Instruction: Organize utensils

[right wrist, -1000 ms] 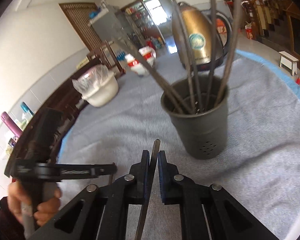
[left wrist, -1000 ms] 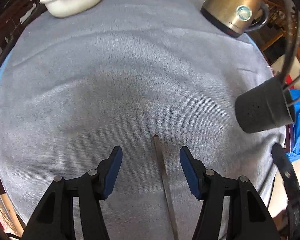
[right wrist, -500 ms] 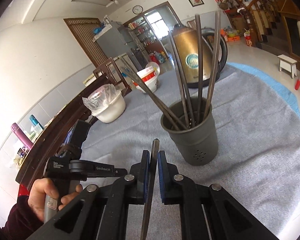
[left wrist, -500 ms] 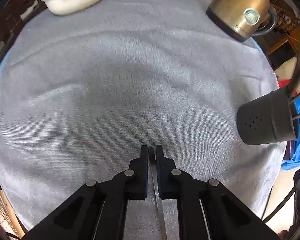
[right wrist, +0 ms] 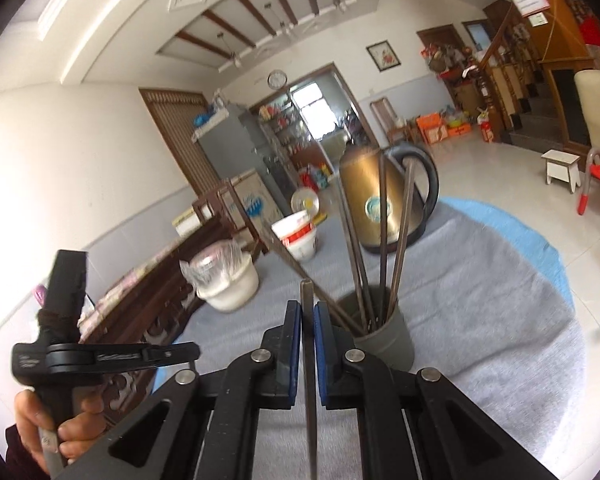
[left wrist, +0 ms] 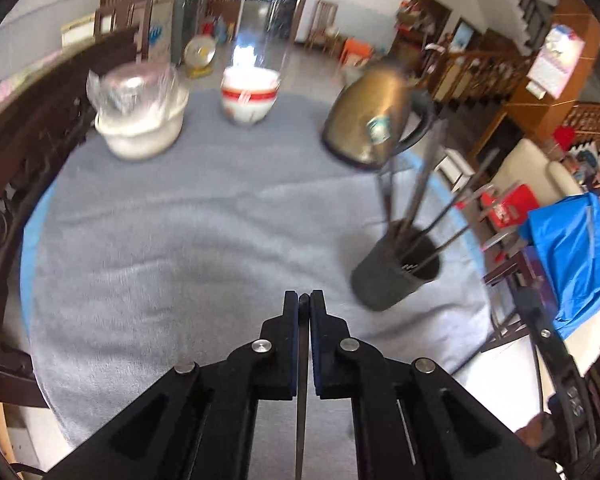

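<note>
Two grippers, both clamped, one chopstick each. Your left gripper [left wrist: 304, 300] has its blue pads pressed together on a thin dark chopstick [left wrist: 301, 392]; its tip sits level with the pad ends and the shaft runs back between the jaws out of the bottom of the left wrist view. Your right gripper [right wrist: 307, 307] pinches a second chopstick [right wrist: 309, 364] the same way, but here the squared tip pokes up clearly past the pad ends.

Both chopsticks are off the cloth, held in the air above the grey tablecloth [left wrist: 188, 248].

The dark holder cup [left wrist: 394, 276] stands on the cloth to the right of your left gripper, near the table's edge. It already holds several chopsticks [left wrist: 420, 188] fanned out and leaning on the rim. In the right wrist view the same cup [right wrist: 386, 342] is just beyond and slightly right of your right gripper's tip, with its sticks [right wrist: 402, 236] rising in front of the kettle.

At the far side of the table: a gold kettle [left wrist: 370, 118] with a black handle, a white bowl with a red band [left wrist: 250, 94], and a white tub covered in plastic film [left wrist: 140, 120]. All sit well apart from the cup.

Your left hand [right wrist: 60, 432] shows at the lower left of the right wrist view, wrapped around the left tool's handle. The left wrist view is motion-blurred, so fine detail in the cup can't be read.
</note>
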`<state>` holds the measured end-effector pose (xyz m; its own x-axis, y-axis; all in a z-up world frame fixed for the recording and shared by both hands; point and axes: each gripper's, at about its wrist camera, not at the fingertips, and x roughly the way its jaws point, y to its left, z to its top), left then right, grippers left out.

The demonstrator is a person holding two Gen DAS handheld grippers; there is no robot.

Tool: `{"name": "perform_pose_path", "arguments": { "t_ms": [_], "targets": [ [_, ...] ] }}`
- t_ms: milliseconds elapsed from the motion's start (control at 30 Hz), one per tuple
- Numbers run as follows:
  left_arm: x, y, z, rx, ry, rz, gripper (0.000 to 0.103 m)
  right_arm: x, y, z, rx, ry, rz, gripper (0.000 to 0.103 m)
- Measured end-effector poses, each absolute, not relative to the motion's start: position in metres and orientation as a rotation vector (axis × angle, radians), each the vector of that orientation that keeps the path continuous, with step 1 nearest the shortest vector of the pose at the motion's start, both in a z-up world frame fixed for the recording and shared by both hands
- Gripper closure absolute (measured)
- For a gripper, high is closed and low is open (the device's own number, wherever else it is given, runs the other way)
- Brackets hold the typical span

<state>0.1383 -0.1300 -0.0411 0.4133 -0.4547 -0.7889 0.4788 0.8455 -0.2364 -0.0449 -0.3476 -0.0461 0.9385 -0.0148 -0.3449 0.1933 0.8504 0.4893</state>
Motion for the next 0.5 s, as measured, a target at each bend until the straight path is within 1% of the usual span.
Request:
{"name": "perform_pose_path", "arguments": {
  "t_ms": [167, 400, 500],
  "targets": [
    [0.124, -0.129, -0.001, 0.000, 0.888, -0.630, 0.097, -0.059, -0.355, -0.027, 0.546, 0.252, -0.134, 0.096],
    [0.116, -0.126, 0.030, -0.036, 0.775, -0.633, 0.098, -0.068, -0.363, -0.009, 0.550, 0.166, -0.160, 0.096],
    [0.117, -0.130, 0.035, -0.032, 0.749, -0.632, 0.097, -0.062, -0.365, -0.005, 0.512, 0.198, -0.195, 0.096]
  ]
}}
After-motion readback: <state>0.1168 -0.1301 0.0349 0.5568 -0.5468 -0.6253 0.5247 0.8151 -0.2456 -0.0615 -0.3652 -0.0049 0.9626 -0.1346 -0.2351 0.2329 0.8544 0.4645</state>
